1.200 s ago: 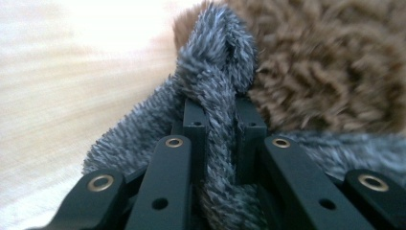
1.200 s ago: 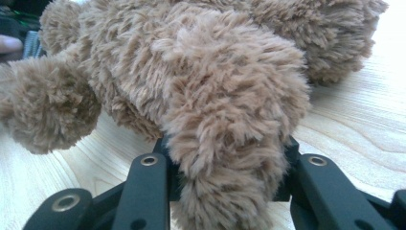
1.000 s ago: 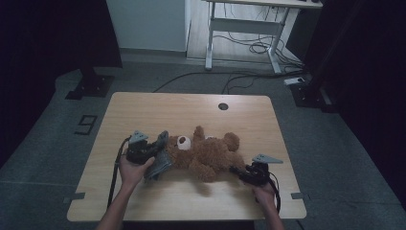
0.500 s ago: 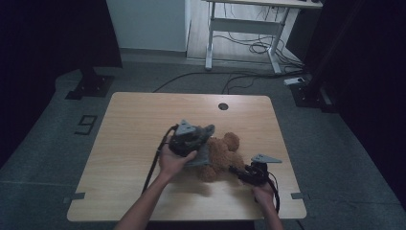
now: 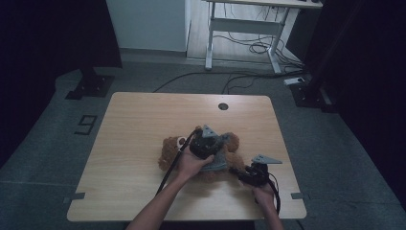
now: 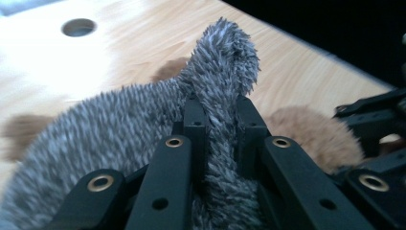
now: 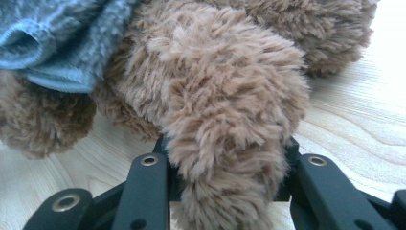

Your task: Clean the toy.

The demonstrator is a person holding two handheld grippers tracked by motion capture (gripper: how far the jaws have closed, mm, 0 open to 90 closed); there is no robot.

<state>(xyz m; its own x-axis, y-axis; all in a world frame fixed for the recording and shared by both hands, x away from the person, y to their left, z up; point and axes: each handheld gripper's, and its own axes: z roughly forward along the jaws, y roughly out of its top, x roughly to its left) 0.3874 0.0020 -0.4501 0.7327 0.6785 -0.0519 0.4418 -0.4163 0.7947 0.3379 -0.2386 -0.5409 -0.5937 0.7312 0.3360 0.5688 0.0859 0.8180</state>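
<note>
Wooden table (image 5: 143, 129) on grey floor: left gripper (image 5: 207, 146) pinches grey cloth (image 6: 119, 139), right gripper (image 5: 250, 176) clamps bear's limb (image 7: 225, 124).

hidden: teddy bear (image 5: 172, 149) middle, under left tongs (image 5: 207, 146) | cut off: grey cloth (image 6: 119, 139), frame bottom

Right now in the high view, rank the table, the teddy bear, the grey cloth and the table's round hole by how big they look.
1. table
2. teddy bear
3. grey cloth, though the left hand and gripper cover part of it, so its rank below the bear is unsure
4. round hole
</note>
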